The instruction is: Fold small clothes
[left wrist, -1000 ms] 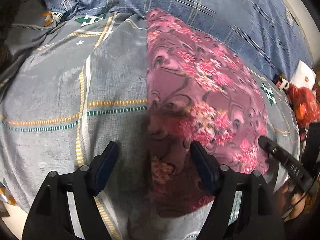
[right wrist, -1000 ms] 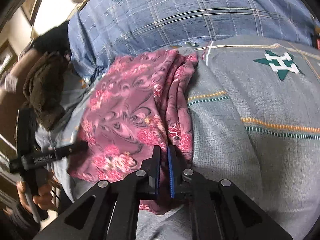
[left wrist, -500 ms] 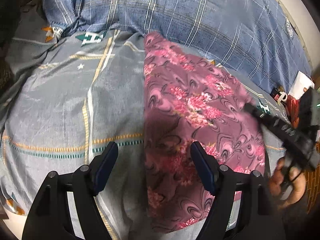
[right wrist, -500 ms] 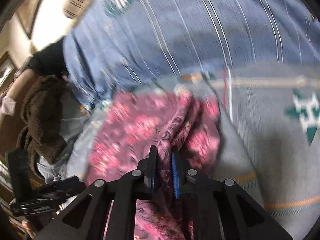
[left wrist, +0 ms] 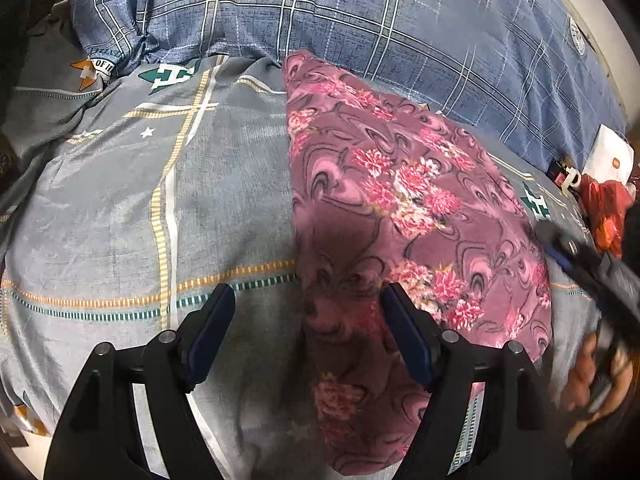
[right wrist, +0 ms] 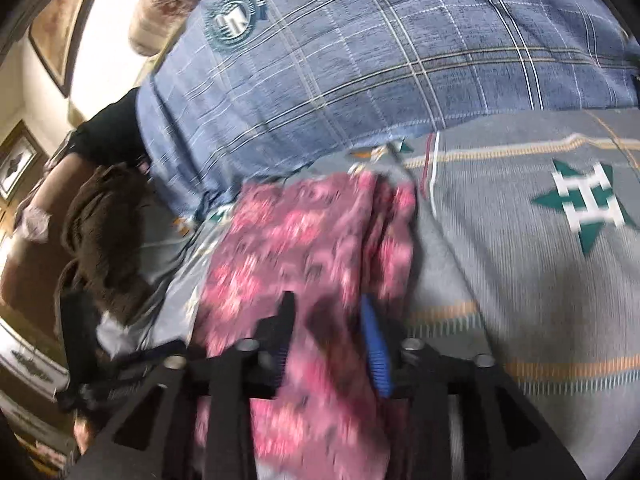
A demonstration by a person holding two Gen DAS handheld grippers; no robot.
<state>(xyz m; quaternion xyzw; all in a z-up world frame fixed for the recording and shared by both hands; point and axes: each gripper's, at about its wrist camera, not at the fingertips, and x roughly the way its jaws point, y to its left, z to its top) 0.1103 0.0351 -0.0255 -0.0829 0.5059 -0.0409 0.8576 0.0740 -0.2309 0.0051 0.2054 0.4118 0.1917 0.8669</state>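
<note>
I have the pink floral garment lying folded on the grey patterned bedsheet, its long axis running away from me toward the blue plaid quilt; its straight folded edge sits on my left side, the rounded edge on my right; my left gripper hovers spread wide over the near end, that straight edge falling between the jaws, nothing pinched and no contact I can make out; my right gripper is opening its jaws right now, the bunched right edge of the cloth between them in a blurred frame, the pads not pressing it as far as I can tell; so the cloth lies ahead of and below both tools, and I judge the right one nearer to its loose edge; for a crosswise fold the near end would have to travel up along that long axis; open sheet lies to the left; clutter crowds the right, the quilt bounds the far side
</note>
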